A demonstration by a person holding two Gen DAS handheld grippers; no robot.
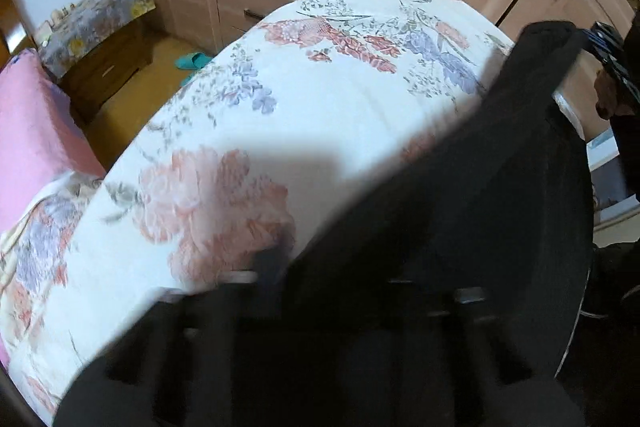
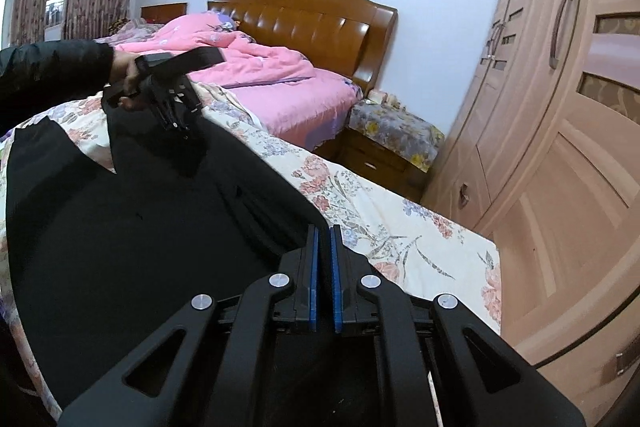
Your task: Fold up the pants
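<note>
Black pants [image 2: 132,227] are held up over a bed with a floral sheet [image 2: 384,223]. In the left wrist view the pants [image 1: 460,227] drape over my left gripper and hide its fingers. In the right wrist view my left gripper [image 2: 180,125] presses into the top edge of the pants, held by a hand in a black sleeve. My right gripper [image 2: 325,231] has its blue pads [image 2: 315,279] nearly together on the pants' near corner. It also shows in the left wrist view [image 1: 608,55] at the pants' far end.
A pink quilt [image 2: 276,79] lies by the wooden headboard [image 2: 304,15]. A nightstand [image 2: 394,143] with a floral cover stands beside the bed. A light wood wardrobe [image 2: 560,131] fills the right. Teal slippers [image 1: 192,61] lie on the floor.
</note>
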